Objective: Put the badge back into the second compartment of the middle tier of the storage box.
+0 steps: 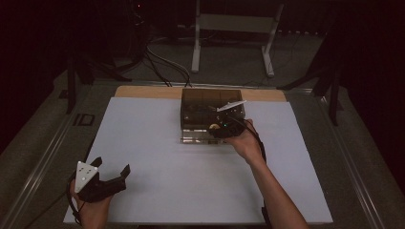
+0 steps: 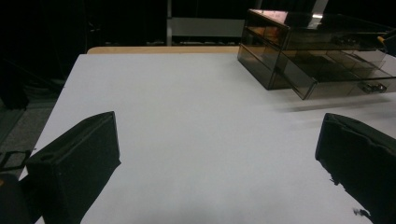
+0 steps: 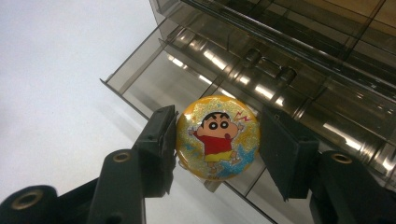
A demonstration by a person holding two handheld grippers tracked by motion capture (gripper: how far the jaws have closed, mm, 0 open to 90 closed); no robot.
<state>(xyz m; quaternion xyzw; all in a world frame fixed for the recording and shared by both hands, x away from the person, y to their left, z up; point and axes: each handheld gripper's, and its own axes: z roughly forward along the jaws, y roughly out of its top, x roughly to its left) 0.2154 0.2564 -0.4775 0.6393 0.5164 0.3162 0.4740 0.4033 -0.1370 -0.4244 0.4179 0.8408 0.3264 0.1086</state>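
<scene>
The right gripper view is taken up by a round yellow badge (image 3: pixel 218 138) printed with a cartoon child in a red shirt, which is clamped edge to edge between the two black jaws of the right gripper (image 3: pixel 218 144); the left jaw pad is pressed against the badge's rim, and the right pad is seen at its other rim. Behind and below the badge, a pulled-out drawer (image 3: pixel 187 84) of a smoky clear plastic organizer (image 3: pixel 299 51) is seen, with the badge held over the drawer's front part. In the high view, the right gripper (image 1: pixel 220 128) is found at the organizer (image 1: pixel 210 102) near the far middle of the white table top (image 1: pixel 157 157), the badge (image 1: pixel 214 127) being visible as a small yellow spot at the jaws, above the open drawer (image 1: pixel 200 139). The left gripper (image 1: pixel 112 172) is held low at the near left corner of the table, well apart from the organizer, its jaws spread wide with nothing between them. In the left gripper view, bare white table (image 2: pixel 196 130) is seen between the two widely parted jaws, and the organizer (image 2: pixel 317 51) with its open drawer (image 2: pixel 341 77) is placed at the upper right.
</scene>
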